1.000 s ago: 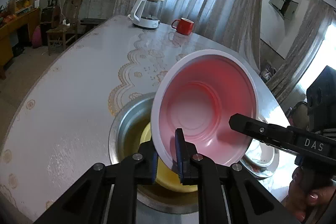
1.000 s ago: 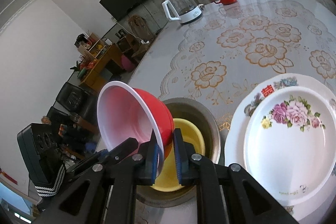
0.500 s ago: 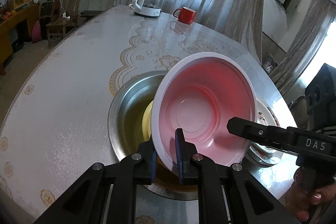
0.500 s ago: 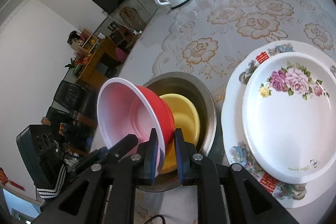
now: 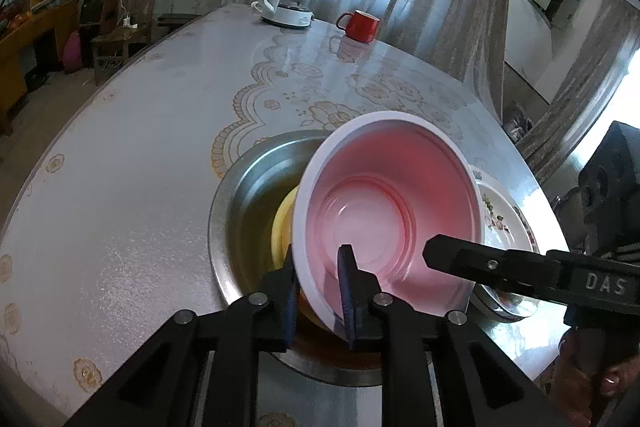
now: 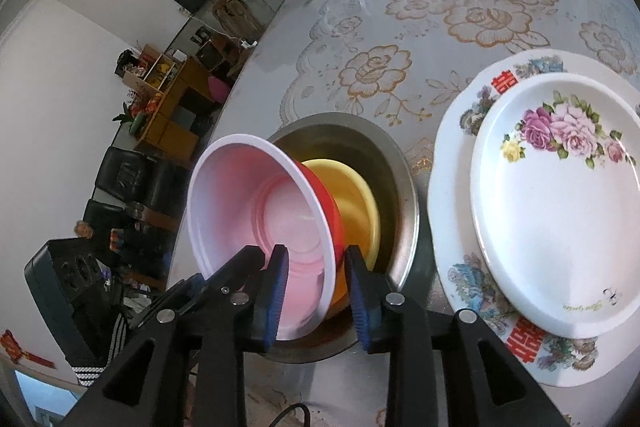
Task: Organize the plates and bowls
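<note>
A red bowl (image 5: 384, 211) with a pale pink inside and white rim leans tilted over a yellow bowl (image 5: 282, 227) nested in a metal basin (image 5: 240, 195). My left gripper (image 5: 318, 259) pinches the red bowl's near rim while its jaws are opening. In the right wrist view my right gripper (image 6: 316, 255) straddles the red bowl's (image 6: 256, 203) rim; its jaws are opening and the pads stand off the rim. The yellow bowl (image 6: 356, 199) and basin (image 6: 404, 187) lie just behind. A flowered plate (image 6: 560, 207) rests on a larger plate (image 6: 452, 163) to the right.
A white kettle (image 5: 288, 3) and a red mug (image 5: 358, 25) stand at the table's far side. The round table's edge curves along the left, with chairs and a cabinet beyond. A person's hand (image 5: 588, 383) holds the right gripper's handle.
The right gripper's pads have spread apart and come off the red bowl's rim. The left pads have widened slightly. The bowl stays tilted over the yellow bowl.
</note>
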Demonstrator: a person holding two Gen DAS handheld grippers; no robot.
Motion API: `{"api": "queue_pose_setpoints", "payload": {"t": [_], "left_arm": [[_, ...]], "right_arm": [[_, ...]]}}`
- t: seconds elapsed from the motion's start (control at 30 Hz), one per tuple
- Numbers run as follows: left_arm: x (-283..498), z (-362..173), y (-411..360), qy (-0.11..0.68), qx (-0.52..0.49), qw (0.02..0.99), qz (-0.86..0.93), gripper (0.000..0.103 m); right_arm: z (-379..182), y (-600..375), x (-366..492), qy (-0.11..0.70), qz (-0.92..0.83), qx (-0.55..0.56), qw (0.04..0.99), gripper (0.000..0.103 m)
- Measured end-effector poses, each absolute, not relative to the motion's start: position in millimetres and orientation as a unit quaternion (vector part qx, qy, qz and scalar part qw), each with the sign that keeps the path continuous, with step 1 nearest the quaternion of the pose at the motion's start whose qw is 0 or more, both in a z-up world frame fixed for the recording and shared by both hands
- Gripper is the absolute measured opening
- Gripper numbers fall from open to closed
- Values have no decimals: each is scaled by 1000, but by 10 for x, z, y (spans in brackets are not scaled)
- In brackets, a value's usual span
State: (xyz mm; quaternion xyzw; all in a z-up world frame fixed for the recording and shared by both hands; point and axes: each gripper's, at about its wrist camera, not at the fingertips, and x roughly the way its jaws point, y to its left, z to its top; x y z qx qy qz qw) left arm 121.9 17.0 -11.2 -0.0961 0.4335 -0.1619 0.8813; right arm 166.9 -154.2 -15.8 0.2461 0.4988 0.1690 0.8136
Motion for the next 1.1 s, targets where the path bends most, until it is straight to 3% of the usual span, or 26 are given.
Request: {"api": "queue_pose_setpoints", "payload": {"t": [0.57, 0.8, 0.97, 1.1], "left_arm": [[1315, -110, 150, 441, -101, 877, -162, 44], [1403, -104, 88, 449, -81, 874, -166, 49], [1433, -87, 2, 455, -69, 870, -177, 66], [1462, -20, 3, 451, -71, 872, -176, 73]], "right_arm": [[-170, -1571, 1669, 505, 165, 254, 808, 31], [-162, -1548, 1752, 503, 156, 252, 812, 31], [-129, -1563, 1801, 497, 148, 252, 817, 31], [-65, -1620, 1820, 484, 140, 256, 825, 31]]}}
